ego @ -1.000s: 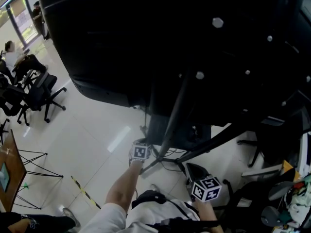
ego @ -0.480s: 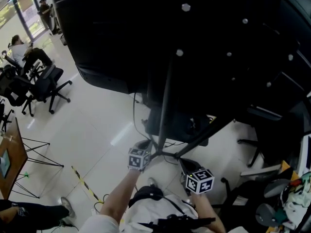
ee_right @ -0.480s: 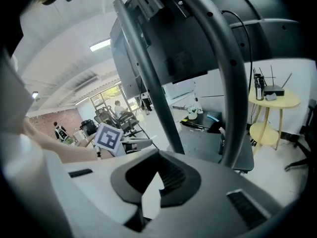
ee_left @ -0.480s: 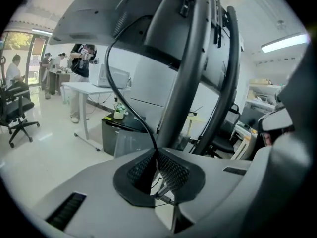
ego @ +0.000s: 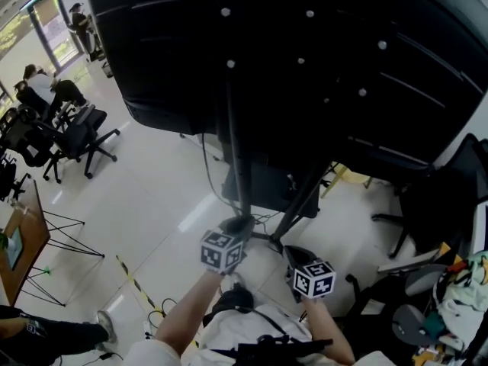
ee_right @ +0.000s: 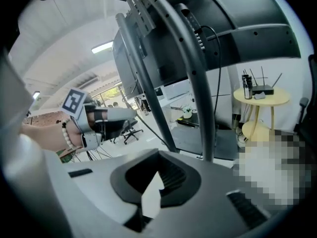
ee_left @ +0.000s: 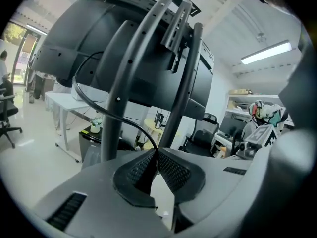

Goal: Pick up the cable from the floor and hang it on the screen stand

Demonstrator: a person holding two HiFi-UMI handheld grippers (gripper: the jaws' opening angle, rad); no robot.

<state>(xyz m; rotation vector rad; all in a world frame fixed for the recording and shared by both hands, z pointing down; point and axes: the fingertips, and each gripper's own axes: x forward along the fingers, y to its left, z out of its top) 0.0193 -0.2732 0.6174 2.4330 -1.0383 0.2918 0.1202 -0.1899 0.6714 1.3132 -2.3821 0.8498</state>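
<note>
Looked well into the carry: cable (ee_left: 120,118) up in the grip, hanging not yet done. Had it nipped at the very tips of the left gripper (ee_left: 157,153), jaws all but together on the thin cord. Trailed from there in a slack curve up and leftward, across a leg of the stand (ee_left: 130,68) and on towards the back of the screen (ee_left: 74,43); far end not traceable. Had the right gripper (ee_right: 158,171) closed on nothing, aimed at the stand's uprights, with the left gripper in sight off to its side. Showed both, in the head view, low in front of the stand, above the floor (ego: 152,204) near the stand's foot. Called next, most likely, for bringing the left gripper up to a high part of the stand, draping the cable over it to bear the weight, and only then parting the jaws. Risked, on a smooth tube, a slide back down; might have wanted the right gripper steadying the loose run, or a second loop, before letting go.
</note>
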